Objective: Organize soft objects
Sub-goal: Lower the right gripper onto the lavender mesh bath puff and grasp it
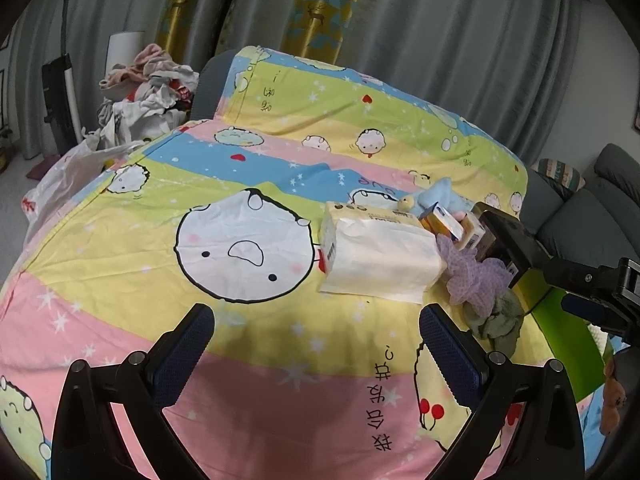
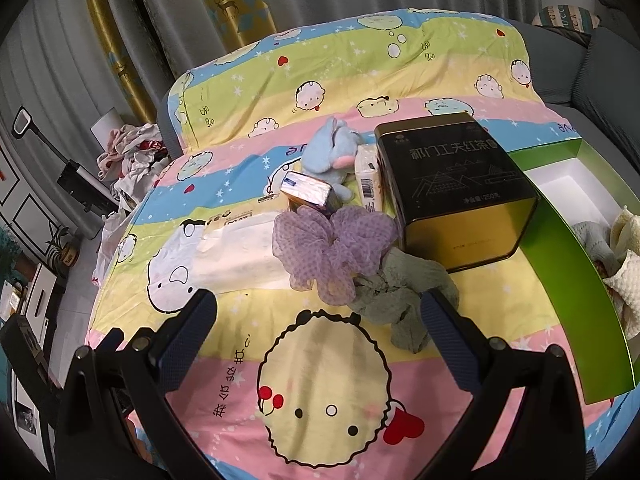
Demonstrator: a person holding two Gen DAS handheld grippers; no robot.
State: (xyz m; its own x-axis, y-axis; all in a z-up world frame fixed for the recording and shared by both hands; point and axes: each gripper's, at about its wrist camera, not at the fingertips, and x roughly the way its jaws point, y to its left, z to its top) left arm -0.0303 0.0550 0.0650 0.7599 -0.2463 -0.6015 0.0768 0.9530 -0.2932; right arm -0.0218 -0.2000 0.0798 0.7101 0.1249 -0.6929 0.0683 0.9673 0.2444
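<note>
Both tongs hang spread and empty over the bed: the left tongs above a bare pink and yellow stretch of the cartoon-print bedspread, the right tongs nearer the pile of things, with its right finger just beside the green cloth.

That green cloth lies crumpled on the near side of the pile, touching the purple dotted mesh scrunchie just beyond it. Farther back, a blue plush toy lies on the spread, with a small foil-topped box in front of it and a white carton to its right. A white tissue pack lies flat to the left of the scrunchie. A black and gold tin stands right of the pile, close against the white carton.

At the far right edge of the right wrist view sits an open green box with a white inside, holding a pale grey knit and a cream waffle cloth.

Off the left side of the bed, a heap of clothes is piled up, with grey curtains behind.
</note>
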